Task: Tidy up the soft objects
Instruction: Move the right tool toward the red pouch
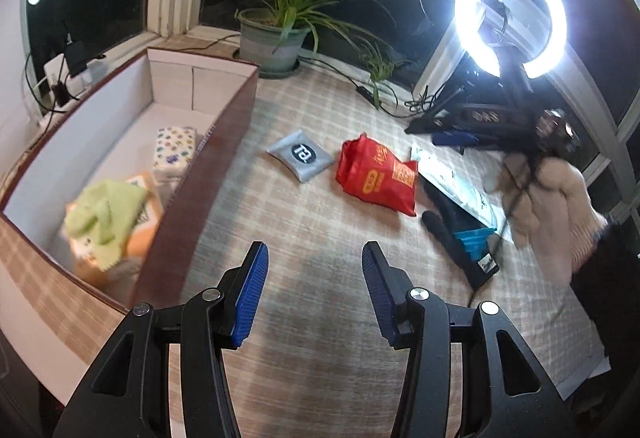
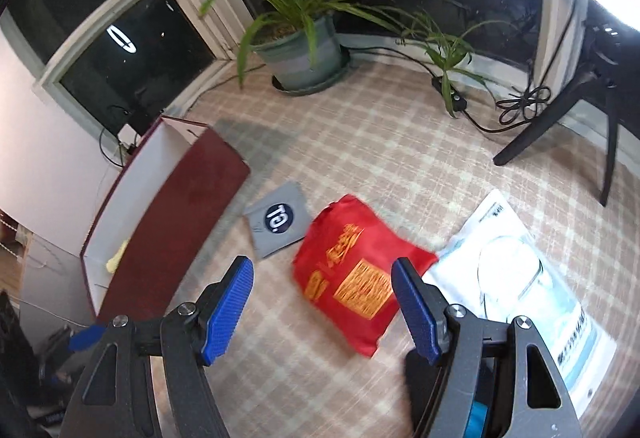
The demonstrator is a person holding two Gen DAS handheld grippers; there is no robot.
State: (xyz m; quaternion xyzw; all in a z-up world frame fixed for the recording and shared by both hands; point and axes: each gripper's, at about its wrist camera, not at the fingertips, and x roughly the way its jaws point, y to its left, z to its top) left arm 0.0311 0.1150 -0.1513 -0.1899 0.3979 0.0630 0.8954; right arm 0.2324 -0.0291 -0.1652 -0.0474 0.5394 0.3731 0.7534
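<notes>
The right tool (image 2: 322, 308) hangs with its jaws wide and empty, framing the red bag (image 2: 356, 270) just beyond its tips at lower centre, long axis running toward lower right. The left tool (image 1: 315, 294), equally wide and empty, sees the same bag farther off, the box (image 1: 224, 157) at left.

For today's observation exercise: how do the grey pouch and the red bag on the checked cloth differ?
The grey pouch is smaller than the red bag. The grey pouch bears one dark round logo; the red bag carries gold print. The grey pouch lies nearer the box; the red bag lies beside the white packet. Both lie flat on the cloth, outside the box.
</notes>
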